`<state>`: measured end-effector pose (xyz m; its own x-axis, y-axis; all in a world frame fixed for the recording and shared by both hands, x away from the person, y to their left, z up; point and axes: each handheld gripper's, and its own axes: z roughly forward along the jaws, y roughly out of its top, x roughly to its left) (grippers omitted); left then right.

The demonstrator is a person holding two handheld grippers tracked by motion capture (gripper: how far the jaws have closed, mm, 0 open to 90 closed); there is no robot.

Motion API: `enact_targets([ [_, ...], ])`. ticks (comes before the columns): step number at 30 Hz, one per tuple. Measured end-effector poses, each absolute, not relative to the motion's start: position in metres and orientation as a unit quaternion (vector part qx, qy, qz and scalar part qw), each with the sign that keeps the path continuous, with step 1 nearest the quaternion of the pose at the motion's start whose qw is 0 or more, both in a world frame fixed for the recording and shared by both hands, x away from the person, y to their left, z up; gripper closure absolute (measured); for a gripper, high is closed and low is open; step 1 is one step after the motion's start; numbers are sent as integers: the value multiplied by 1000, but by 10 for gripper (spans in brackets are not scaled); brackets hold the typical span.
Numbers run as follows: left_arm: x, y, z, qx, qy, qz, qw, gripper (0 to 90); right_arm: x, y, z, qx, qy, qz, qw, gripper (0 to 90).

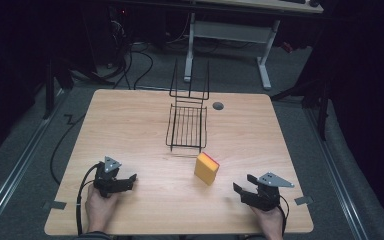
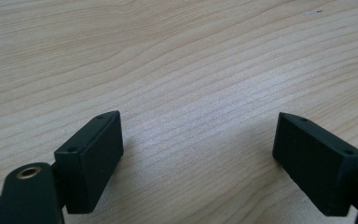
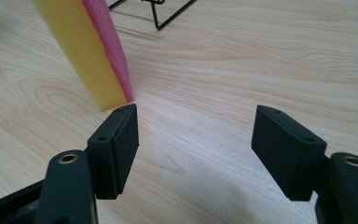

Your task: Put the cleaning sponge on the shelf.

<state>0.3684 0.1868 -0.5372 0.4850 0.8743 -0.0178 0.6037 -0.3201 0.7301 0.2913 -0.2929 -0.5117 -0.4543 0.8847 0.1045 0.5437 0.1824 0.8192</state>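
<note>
A lab or test room: a bare wooden counter [image 1: 130, 125] stands on grey carpet [image 1: 25, 140] between floor rails [image 1: 10, 180], with black cables [image 1: 130, 65] trailing across the floor at the far left and a white-legged desk [image 1: 230, 35] beyond, its surroundings dark.

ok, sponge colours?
The sponge has a yellow body with a pink layer on one face. It shows best in the right gripper view.
</note>
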Motion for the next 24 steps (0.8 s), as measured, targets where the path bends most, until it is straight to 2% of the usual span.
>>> enact_targets([
  [24, 368, 187, -537, 789, 468, 195, 347, 167, 296, -260, -495, 428, 762, 444, 198, 315],
])
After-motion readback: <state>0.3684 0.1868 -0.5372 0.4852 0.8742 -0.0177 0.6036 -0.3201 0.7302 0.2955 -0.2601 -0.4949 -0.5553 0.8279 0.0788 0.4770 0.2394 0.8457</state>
